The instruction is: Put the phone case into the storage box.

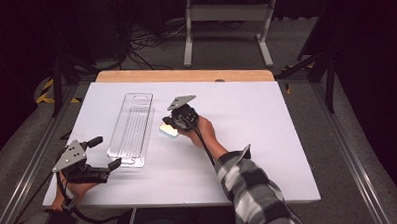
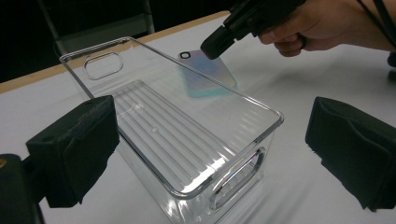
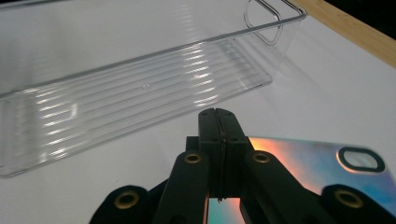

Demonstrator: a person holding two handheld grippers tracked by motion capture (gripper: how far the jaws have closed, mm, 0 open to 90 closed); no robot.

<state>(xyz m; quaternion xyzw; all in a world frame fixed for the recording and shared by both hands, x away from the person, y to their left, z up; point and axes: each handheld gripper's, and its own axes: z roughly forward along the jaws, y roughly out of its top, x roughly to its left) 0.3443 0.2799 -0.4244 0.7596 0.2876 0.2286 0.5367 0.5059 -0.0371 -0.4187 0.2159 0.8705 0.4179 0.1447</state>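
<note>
right gripper (image 1: 171, 124) clamps the phone case (image 1: 169, 129) — beside clear bin (image 1: 132, 128).

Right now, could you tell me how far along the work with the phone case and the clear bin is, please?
Early stage. Done: the clear bin stands empty on the white table. In hand: the right gripper has its jaws closed over the edge of the iridescent phone case, which lies beside the bin; whether it is lifted I cannot tell. The left gripper waits open at the bin's near end. Left, probably: moving the case into the bin.
</note>
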